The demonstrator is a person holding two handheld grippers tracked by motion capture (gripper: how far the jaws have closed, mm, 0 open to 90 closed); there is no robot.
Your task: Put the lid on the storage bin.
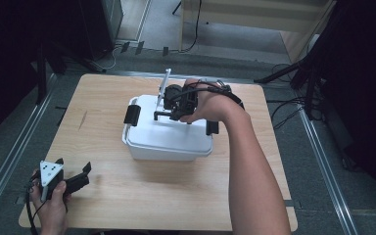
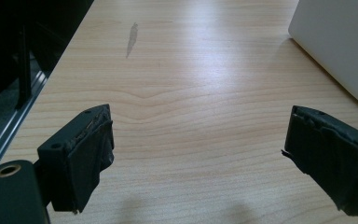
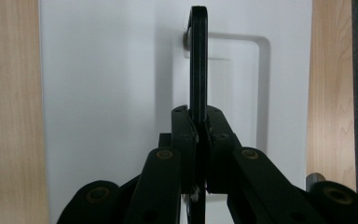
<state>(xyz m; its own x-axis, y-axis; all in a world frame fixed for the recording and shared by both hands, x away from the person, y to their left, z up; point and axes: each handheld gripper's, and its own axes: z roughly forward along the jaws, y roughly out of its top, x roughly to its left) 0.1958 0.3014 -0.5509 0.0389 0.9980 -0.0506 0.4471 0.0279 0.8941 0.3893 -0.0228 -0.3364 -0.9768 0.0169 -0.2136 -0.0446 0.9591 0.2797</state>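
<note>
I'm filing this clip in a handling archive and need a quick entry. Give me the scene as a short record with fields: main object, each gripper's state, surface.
main object: white lidded box with black side latches, near the table's middle
handle: black carrying handle, raised on edge above the white lid
right gripper: right gripper above the lid, jaws shut on the handle
left gripper: left gripper at the near left corner, jaws wide apart, nothing between them
surface: light wooden table
</note>
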